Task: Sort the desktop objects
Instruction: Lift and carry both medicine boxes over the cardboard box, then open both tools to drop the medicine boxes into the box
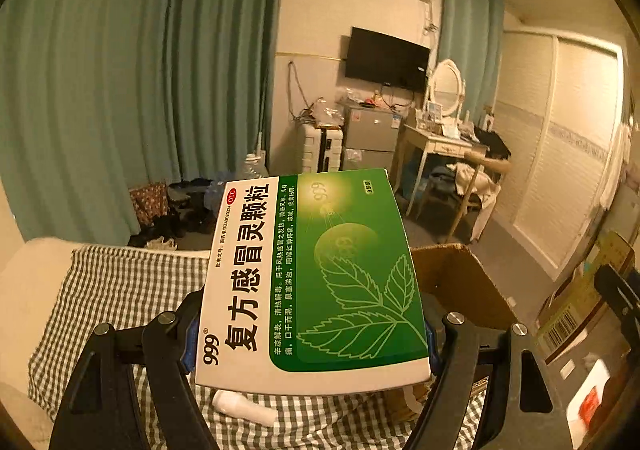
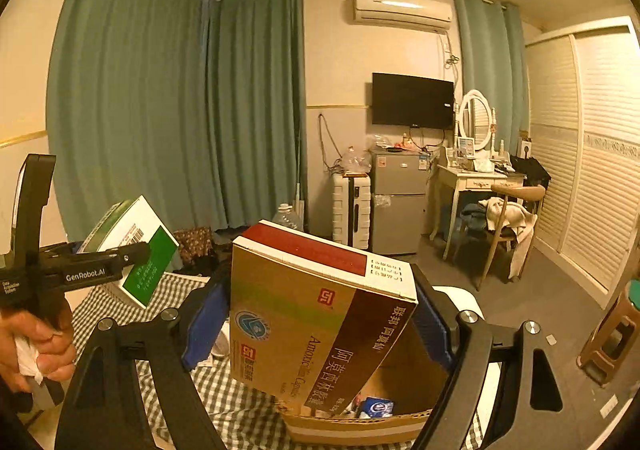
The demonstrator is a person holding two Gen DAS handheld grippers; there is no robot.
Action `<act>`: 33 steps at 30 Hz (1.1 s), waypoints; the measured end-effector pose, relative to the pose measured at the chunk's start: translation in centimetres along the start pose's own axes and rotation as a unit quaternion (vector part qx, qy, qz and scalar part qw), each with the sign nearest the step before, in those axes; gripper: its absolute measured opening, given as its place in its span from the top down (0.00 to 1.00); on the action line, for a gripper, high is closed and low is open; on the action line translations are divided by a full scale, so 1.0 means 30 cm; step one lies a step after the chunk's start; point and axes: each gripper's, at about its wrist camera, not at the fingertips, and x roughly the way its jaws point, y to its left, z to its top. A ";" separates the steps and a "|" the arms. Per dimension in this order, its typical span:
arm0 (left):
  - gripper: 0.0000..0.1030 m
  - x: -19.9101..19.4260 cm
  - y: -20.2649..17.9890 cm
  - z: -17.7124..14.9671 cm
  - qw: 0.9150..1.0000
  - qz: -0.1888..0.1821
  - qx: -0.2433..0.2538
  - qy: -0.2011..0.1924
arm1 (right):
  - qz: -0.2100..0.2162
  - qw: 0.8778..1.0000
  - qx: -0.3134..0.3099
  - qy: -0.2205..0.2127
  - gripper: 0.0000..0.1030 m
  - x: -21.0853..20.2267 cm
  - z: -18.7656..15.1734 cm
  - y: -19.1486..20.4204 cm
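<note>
Right hand-held gripper [image 2: 320,314], medicine box [image 2: 312,314] over carton [image 2: 360,426]

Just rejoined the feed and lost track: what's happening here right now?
A person is holding a gripper in each hand, each clamped on a medicine box. The left gripper holds a green box above the checked cloth. The right gripper holds a brown box over an open carton that already has small items inside. Neither box has been let go yet.
</note>
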 end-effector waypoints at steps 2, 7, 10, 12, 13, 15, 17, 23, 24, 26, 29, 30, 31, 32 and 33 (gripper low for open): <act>0.22 0.027 -0.055 -0.008 1.000 -0.005 0.014 0.000 | -0.001 1.000 0.003 0.004 0.20 0.026 -0.019 -0.035; 0.22 0.106 -0.171 -0.054 0.999 -0.020 0.041 0.012 | 0.008 1.000 0.018 0.022 0.21 0.112 -0.078 -0.118; 0.22 0.166 -0.249 -0.082 0.997 -0.039 0.059 0.018 | 0.001 0.999 0.013 0.029 0.21 0.144 -0.098 -0.147; 0.22 0.208 -0.303 -0.094 0.996 -0.049 0.072 0.023 | -0.006 1.000 0.009 0.030 0.21 0.159 -0.104 -0.167; 0.22 0.224 -0.326 -0.102 0.995 -0.055 0.078 0.025 | -0.010 0.999 0.011 0.030 0.21 0.168 -0.110 -0.178; 0.22 0.262 -0.372 -0.120 0.993 -0.071 0.087 0.028 | -0.007 0.999 0.024 0.030 0.21 0.191 -0.128 -0.208; 0.22 0.307 -0.410 -0.136 0.991 -0.082 0.096 0.035 | 0.002 0.999 0.038 0.026 0.21 0.226 -0.161 -0.246; 0.22 0.446 -0.482 -0.183 0.987 -0.102 0.097 0.075 | -0.018 0.996 0.039 0.079 0.21 0.325 -0.249 -0.289; 0.22 0.465 -0.493 -0.188 0.987 -0.102 0.097 0.079 | -0.020 0.996 0.038 0.083 0.21 0.333 -0.257 -0.290; 0.22 0.501 -0.511 -0.199 0.985 -0.107 0.100 0.088 | -0.024 0.994 0.040 0.099 0.21 0.359 -0.272 -0.297; 0.22 0.532 -0.530 -0.217 0.984 -0.108 0.108 0.093 | -0.030 0.990 0.048 0.126 0.21 0.399 -0.302 -0.319; 0.22 0.536 -0.534 -0.222 0.983 -0.113 0.110 0.096 | -0.033 0.989 0.052 0.134 0.21 0.405 -0.316 -0.326; 0.22 0.539 -0.538 -0.230 0.982 -0.116 0.109 0.099 | -0.034 0.988 0.055 0.138 0.21 0.412 -0.321 -0.331; 0.22 0.547 -0.539 -0.231 0.982 -0.119 0.107 0.103 | -0.035 0.988 0.058 0.139 0.21 0.414 -0.324 -0.337; 0.22 0.552 -0.540 -0.232 0.981 -0.121 0.106 0.106 | -0.035 0.988 0.059 0.136 0.21 0.410 -0.327 -0.336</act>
